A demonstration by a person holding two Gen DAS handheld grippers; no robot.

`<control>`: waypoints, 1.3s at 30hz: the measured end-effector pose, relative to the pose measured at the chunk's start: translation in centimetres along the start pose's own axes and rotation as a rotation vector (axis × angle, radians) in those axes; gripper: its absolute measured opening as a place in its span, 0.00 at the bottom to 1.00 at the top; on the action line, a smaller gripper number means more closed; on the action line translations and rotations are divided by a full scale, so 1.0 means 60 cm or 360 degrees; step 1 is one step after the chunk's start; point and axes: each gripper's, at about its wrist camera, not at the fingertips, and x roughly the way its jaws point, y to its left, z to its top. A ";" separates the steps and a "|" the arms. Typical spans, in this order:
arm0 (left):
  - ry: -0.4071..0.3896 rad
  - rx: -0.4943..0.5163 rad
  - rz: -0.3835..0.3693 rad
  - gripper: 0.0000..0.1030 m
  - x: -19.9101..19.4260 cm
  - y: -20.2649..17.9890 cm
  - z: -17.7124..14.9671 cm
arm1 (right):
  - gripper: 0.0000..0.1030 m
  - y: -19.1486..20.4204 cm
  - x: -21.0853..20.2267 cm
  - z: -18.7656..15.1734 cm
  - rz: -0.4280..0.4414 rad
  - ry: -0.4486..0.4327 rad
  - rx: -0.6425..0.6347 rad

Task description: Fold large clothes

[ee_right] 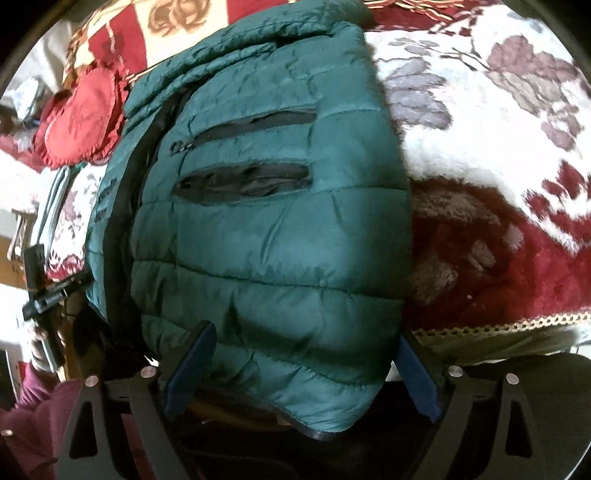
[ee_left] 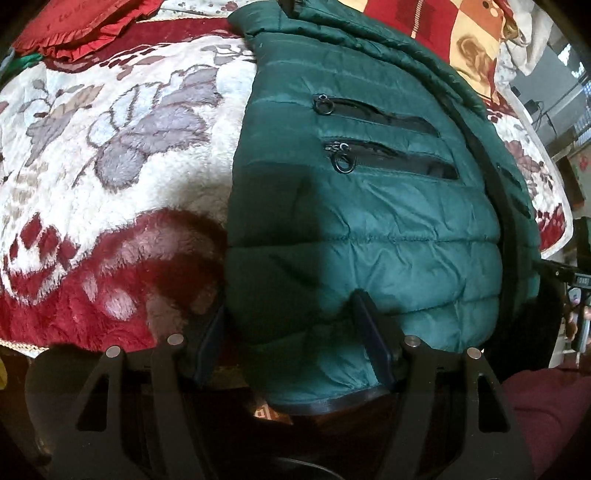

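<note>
Green quilted jacket point(ee_left: 369, 221) on a floral blanket point(ee_left: 110, 147). Left gripper point(ee_left: 291, 350) and right gripper point(ee_right: 303, 373), jaws apart, straddle its near hem; next, likely clamp and fold.

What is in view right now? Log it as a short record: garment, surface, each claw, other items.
garment: green puffer jacket, lying flat, two chest pocket zippers open
surface: red and white floral blanket
left claw: open, straddling the jacket's near hem corner
right claw: open wide, jacket's hem between the pads, not pinched
other items: red frilled cushion at the far side
</note>
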 end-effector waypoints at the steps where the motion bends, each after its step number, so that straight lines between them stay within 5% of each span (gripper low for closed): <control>1: -0.0005 -0.0006 -0.0008 0.65 0.003 0.002 0.000 | 0.92 0.001 0.004 0.000 -0.0005 0.0010 0.0001; 3: 0.0008 -0.0022 -0.0043 0.65 0.003 0.007 0.001 | 0.92 0.006 0.008 -0.001 0.0006 0.0047 0.0000; 6: 0.0012 0.0000 -0.0062 0.65 0.000 0.004 -0.002 | 0.93 0.022 -0.004 -0.003 0.0202 0.0041 -0.0024; 12: 0.0012 -0.0044 -0.0105 0.74 0.012 0.010 0.002 | 0.92 0.030 0.004 -0.003 0.0164 0.0044 -0.0088; 14: 0.0016 -0.0009 -0.0084 0.74 0.013 0.005 0.002 | 0.80 0.030 0.002 -0.002 0.0120 0.0032 -0.0101; 16: 0.0020 0.0010 -0.0072 0.74 0.014 -0.002 0.005 | 0.51 0.020 -0.007 -0.001 0.0105 -0.0011 -0.0070; 18: 0.0012 0.0026 -0.0058 0.65 0.011 -0.006 0.005 | 0.36 0.016 -0.018 0.000 0.0165 -0.0072 -0.0031; 22: -0.0044 0.0039 -0.0049 0.45 -0.008 -0.013 0.001 | 0.23 0.030 -0.039 0.003 0.0255 -0.0134 -0.0062; 27: -0.0191 -0.0002 -0.0103 0.19 -0.070 -0.015 0.025 | 0.18 0.049 -0.097 0.050 0.0472 -0.0338 -0.0018; 39: -0.0567 -0.0036 -0.0051 0.16 -0.179 -0.022 0.123 | 0.17 0.076 -0.191 0.163 0.0481 -0.0662 -0.0071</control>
